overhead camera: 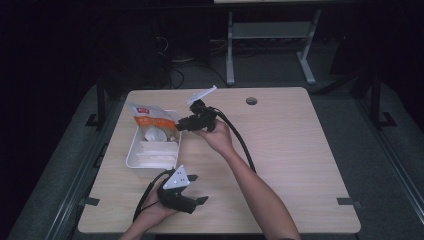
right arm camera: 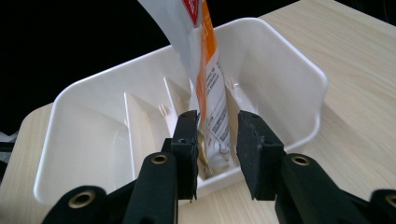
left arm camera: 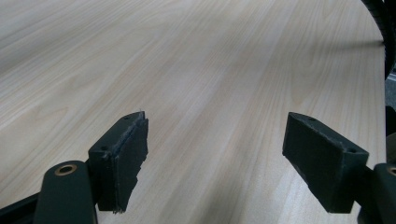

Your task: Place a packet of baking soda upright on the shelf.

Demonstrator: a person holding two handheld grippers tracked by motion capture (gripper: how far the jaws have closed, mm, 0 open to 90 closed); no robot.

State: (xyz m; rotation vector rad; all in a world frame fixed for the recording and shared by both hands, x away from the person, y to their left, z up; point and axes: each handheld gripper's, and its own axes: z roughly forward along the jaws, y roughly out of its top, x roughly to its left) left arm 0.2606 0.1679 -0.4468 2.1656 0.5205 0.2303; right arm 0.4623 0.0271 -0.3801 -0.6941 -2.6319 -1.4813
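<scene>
**Two grippers over one tray: packet between the right jaws, not pinched**

One light wood-grain table (overhead camera: 290,165), rounded corners, with a round cable hole (overhead camera: 251,101) near the far edge. Room around it is dark; a grey metal frame (overhead camera: 270,37) stands on the floor beyond the table, cables lying near it.

On the table's left side: a white divided tray (overhead camera: 131,152), several compartments, thin partition walls. Pale contents sit in the near compartments in the high view; I cannot tell what they are. Nothing stands between either gripper and the tray.

The orange-and-white packet (right arm camera: 210,93) stands on end in the tray's far end compartment, top leaning out over the rim, away from the person.

Right gripper (right arm camera: 217,149): at that tray end, pointing into it. Jaws partly spread, one on each side of the packet's lower part. A gap shows beside the right-hand pad; the left-hand pad is close to or brushing the packet's edge, no pinch visible.

Left gripper (left arm camera: 215,163): at the near edge of the table, just short of the tray. Jaws spread wide, bare wood between them.
</scene>
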